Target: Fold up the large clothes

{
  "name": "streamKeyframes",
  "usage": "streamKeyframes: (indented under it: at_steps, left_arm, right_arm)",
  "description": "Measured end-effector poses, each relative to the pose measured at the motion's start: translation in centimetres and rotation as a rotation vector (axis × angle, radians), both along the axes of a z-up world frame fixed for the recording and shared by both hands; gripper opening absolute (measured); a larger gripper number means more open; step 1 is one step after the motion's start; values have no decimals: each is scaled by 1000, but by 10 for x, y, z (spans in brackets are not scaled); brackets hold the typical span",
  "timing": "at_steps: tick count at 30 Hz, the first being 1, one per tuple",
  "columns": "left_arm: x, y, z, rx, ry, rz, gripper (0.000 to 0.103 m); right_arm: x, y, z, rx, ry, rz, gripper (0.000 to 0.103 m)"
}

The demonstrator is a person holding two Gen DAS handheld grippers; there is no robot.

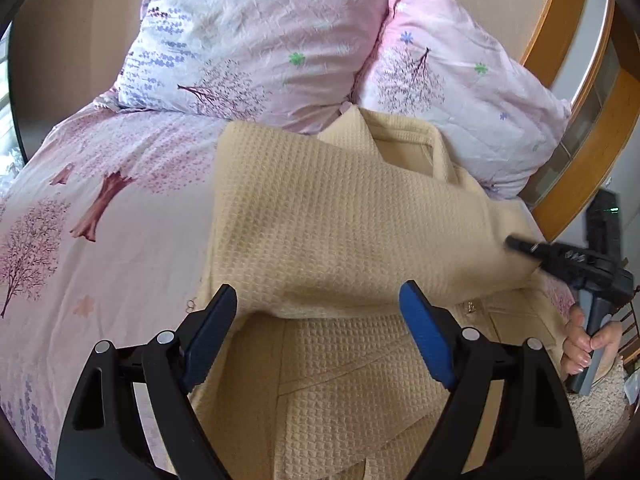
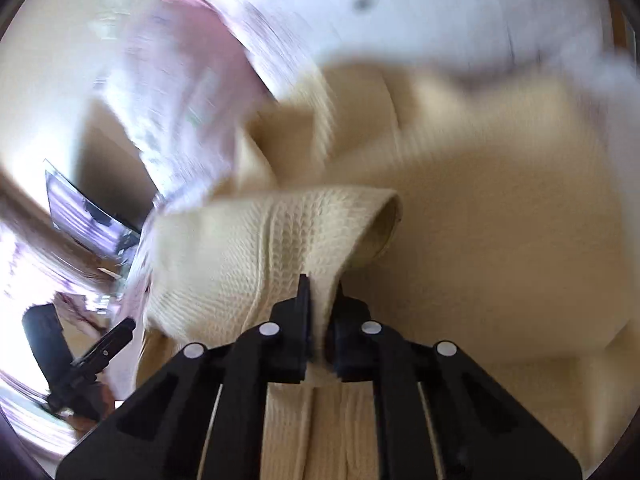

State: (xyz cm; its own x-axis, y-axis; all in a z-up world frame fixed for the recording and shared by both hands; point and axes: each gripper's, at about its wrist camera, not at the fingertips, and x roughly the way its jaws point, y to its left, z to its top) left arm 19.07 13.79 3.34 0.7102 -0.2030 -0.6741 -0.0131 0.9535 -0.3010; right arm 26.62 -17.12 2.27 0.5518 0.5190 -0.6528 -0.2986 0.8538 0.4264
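Robe: a big yellow waffle robe [image 1: 352,216] lies on the bed [image 1: 120,240], with its collar up near the two pink pillows [image 1: 256,32].

Left claw: the left claw [image 1: 320,320] is wide open. Its blue pads [image 1: 424,332] hang just over the near part of the robe and grab nothing.

Right claw: the right claw [image 2: 320,320] is pinched tight on a thick fold of the robe. The cloth bunches up in front of it like a soft roll. The right view is smeared, so I think this claw is moving fast.

Step now: I think one side of the robe is being pulled across the middle.

How to do it well: keep the pinch firm so the cloth does not slip out. Lay the side down flat, with its edge straight along the robe. The open claw can press the middle down so the robe does not slide on the bed.

What could go wrong: the thick cloth may flop back or make a lump.
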Motion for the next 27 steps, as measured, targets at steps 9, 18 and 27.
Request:
streamKeyframes:
  at_steps: [9, 18, 27]
  left_arm:
    - [-29, 20, 0, -9, -10, 24, 84]
    - [-68, 56, 2, 55, -15, 142, 97]
    - [-71, 69, -16, 30, 178, 243, 102]
  right_arm:
    - [20, 21, -44, -296, 115, -65, 35]
    - [-34, 9, 21, -151, -112, -18, 45]
    - [5, 19, -51, -174, 198, 30, 31]
